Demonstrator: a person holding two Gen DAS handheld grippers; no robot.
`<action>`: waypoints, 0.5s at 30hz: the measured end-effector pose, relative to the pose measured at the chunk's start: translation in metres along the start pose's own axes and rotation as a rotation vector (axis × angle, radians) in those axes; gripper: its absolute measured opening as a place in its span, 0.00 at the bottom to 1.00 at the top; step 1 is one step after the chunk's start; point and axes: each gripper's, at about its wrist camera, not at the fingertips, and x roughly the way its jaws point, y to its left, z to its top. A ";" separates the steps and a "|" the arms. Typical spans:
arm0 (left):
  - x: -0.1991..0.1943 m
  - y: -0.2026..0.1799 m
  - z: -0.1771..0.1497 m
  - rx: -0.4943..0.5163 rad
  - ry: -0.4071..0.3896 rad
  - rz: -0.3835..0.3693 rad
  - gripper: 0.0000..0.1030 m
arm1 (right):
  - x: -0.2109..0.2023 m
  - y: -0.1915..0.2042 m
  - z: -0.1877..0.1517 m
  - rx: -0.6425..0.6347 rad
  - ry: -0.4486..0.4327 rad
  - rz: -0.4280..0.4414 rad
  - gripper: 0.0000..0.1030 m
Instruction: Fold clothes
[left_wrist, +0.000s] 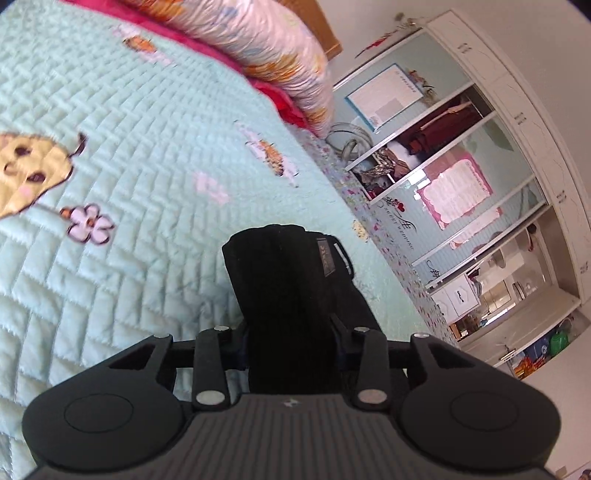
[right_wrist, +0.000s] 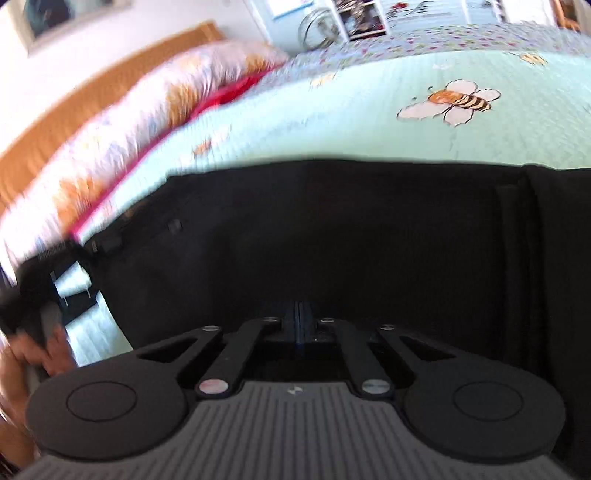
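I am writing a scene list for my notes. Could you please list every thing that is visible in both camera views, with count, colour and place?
black garment: one, black, spread on the bedspread; a bunched part sits between the left gripper's fingers
bedspread: one, mint green, quilted, with bee and flower prints, covers the bed
pillow: one, pink-white with orange flowers, at the head of the bed
red cloth: one, red, under the pillow
headboard: one, orange-brown, behind the pillow
wardrobe: one, white frame, pale blue sliding doors, beside the bed
left gripper: one, black, closed on the garment
right gripper: one, black, shut, over the garment
hand: one, at the left edge of the right wrist view
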 end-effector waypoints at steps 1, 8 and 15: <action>0.000 -0.003 0.000 0.004 -0.004 0.003 0.39 | -0.002 -0.001 0.006 0.013 -0.023 -0.002 0.04; 0.010 0.021 -0.004 -0.061 0.033 0.053 0.40 | -0.009 -0.030 0.030 0.121 -0.043 -0.079 0.04; 0.014 0.041 -0.007 -0.123 0.052 0.030 0.47 | -0.021 -0.059 0.050 0.123 -0.082 -0.193 0.04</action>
